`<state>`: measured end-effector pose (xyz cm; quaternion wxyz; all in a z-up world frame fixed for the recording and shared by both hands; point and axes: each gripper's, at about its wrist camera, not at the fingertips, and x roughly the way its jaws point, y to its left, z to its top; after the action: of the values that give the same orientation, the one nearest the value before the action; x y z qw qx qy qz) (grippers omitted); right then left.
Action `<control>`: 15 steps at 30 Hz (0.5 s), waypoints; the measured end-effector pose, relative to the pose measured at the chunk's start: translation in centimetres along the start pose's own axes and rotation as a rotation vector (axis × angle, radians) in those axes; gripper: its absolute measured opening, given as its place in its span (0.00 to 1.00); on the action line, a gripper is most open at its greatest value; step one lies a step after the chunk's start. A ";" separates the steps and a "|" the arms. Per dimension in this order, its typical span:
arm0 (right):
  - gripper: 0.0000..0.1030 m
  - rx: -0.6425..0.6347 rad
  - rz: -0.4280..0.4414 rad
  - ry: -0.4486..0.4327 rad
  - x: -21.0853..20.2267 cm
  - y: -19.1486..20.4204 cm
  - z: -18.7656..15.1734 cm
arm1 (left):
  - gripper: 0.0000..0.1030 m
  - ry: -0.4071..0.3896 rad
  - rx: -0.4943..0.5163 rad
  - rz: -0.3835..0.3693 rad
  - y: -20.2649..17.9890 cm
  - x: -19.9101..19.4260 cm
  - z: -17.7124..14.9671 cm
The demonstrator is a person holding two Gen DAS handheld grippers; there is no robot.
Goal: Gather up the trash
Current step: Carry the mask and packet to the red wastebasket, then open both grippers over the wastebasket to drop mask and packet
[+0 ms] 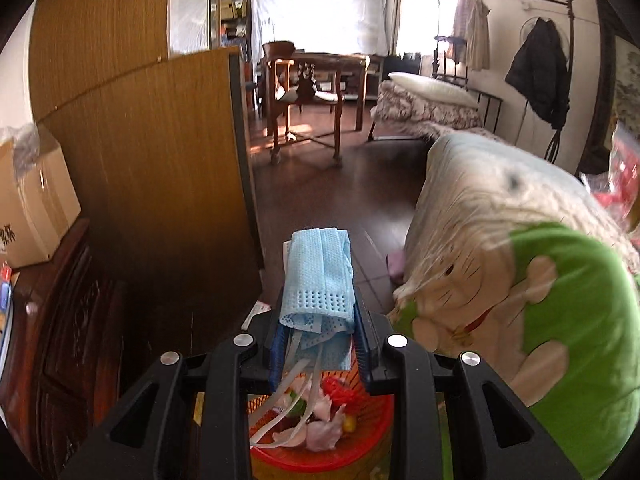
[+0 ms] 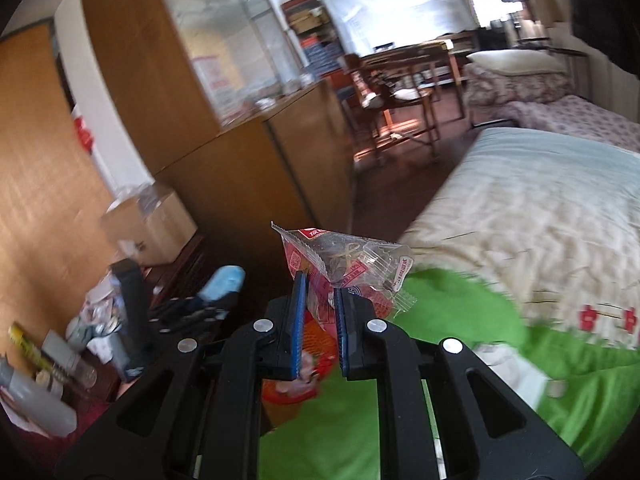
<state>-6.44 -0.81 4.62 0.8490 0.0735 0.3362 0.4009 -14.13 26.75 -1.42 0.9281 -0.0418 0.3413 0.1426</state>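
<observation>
left tongs (image 1: 320,316) clamp face mask (image 1: 318,276), lengthwise forward | right tongs (image 2: 320,304) pinch wrapper (image 2: 344,264)

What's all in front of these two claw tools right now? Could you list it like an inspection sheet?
Surface: green bedspread, dark wood floor.
Job's things: blue mask; clear wrapper; red basket with trash, below the mask.
Clutter: cardboard box, bottles on a side cabinet.
Grippers: left gripper shut on the mask; right gripper shut on the wrapper.
Cables: nothing seen.
Surroundings: wardrobe, table, hanging coat.
</observation>
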 end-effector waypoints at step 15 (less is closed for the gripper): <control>0.15 -0.081 0.023 0.150 5.5 3.9 -2.4 | 0.88 0.089 -0.099 0.038 3.7 2.5 -2.8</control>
<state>-7.91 5.52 1.55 0.8189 0.0127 0.3818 0.4283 -15.14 30.39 -5.15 0.9059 -0.0874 0.3756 0.1751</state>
